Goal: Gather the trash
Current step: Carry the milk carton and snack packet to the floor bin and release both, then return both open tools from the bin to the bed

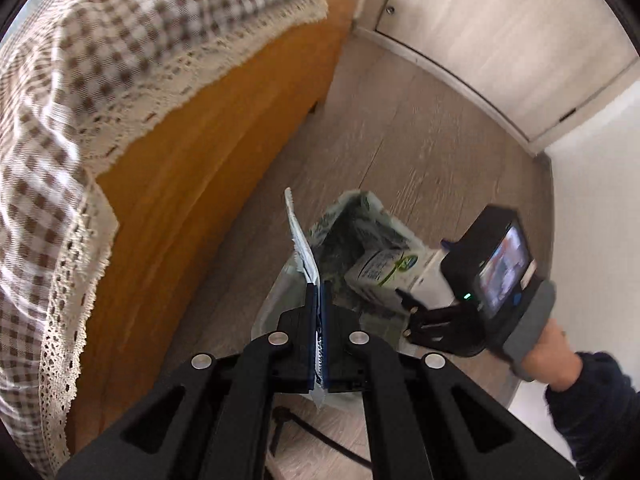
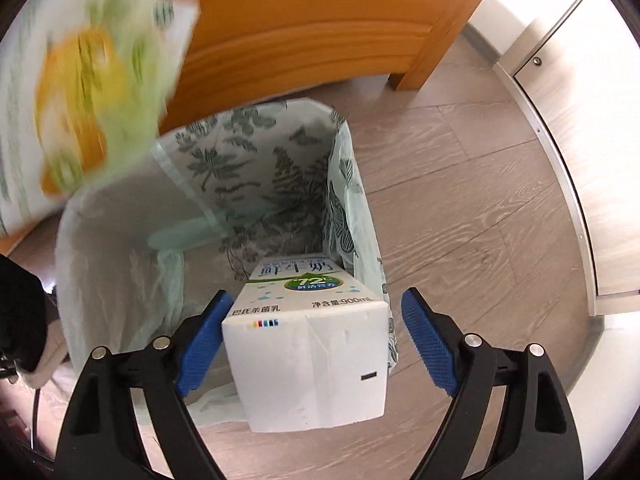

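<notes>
A trash bin (image 2: 280, 184) lined with a leaf-print bag stands on the wood floor beside an orange wooden cabinet. My right gripper (image 2: 316, 344) is open; a white milk carton (image 2: 308, 352) sits between its blue pads (image 2: 428, 344), tipped head-down over the bin's rim, touching the left pad only. My left gripper (image 1: 318, 292) is shut on a flat green and orange wrapper (image 1: 302, 240), held edge-on above the bin (image 1: 360, 232). The wrapper shows blurred at upper left in the right wrist view (image 2: 92, 96). The carton (image 1: 384, 268) and right gripper (image 1: 408, 300) also show in the left wrist view.
The orange cabinet (image 1: 192, 184) carries a checked cloth with lace trim (image 1: 80, 100). Pale closet doors (image 1: 500, 40) and a white wall (image 1: 600, 200) lie beyond the bin. A black cable (image 1: 316, 436) runs on the floor near the bin.
</notes>
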A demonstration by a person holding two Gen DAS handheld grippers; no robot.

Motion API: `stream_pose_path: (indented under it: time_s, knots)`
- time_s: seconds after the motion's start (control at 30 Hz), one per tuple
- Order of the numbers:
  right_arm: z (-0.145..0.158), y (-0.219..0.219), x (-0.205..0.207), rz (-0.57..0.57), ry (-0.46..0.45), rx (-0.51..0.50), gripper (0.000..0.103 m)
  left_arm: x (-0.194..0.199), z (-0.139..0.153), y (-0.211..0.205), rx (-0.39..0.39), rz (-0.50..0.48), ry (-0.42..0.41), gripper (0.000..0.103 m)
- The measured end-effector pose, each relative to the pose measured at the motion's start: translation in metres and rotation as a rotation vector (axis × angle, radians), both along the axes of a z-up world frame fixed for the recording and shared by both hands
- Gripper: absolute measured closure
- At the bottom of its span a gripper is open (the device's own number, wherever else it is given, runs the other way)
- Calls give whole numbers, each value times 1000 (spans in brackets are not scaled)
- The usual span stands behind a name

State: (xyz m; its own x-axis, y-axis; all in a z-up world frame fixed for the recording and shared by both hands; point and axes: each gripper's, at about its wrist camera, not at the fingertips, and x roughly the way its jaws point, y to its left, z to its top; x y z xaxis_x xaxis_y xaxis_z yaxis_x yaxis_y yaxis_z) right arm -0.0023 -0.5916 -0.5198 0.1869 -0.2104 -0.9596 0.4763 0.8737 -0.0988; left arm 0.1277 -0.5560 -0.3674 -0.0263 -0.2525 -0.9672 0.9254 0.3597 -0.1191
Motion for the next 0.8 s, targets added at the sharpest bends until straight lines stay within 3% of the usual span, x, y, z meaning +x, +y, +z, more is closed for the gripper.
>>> stream_pose_path:
  time_s: [0.23,0.43,0.47,0.5,0.53,0.63,0.8]
  knots:
    - [26,6,-9,-54,-81,6,21,-18,-31,-7,72,-113,23,103]
    - [49,11,-23,-106,-163,59,21,-39,-68,-21,106,-231,-96,101]
    - [51,13,-24,-109,-170,68,21,-38,-75,-20,134,-235,-127,82]
    - [53,15,-25,-109,-173,75,21,-37,-84,-20,173,-230,-164,57]
    - [55,18,-26,-108,-177,82,21,-34,-92,-19,207,-220,-196,51]
    - [56,27,-28,-100,-187,110,21,-18,-99,-14,277,-164,-248,50]
    - [52,43,-29,-96,-168,131,21,-5,-82,-12,255,-81,-261,50]
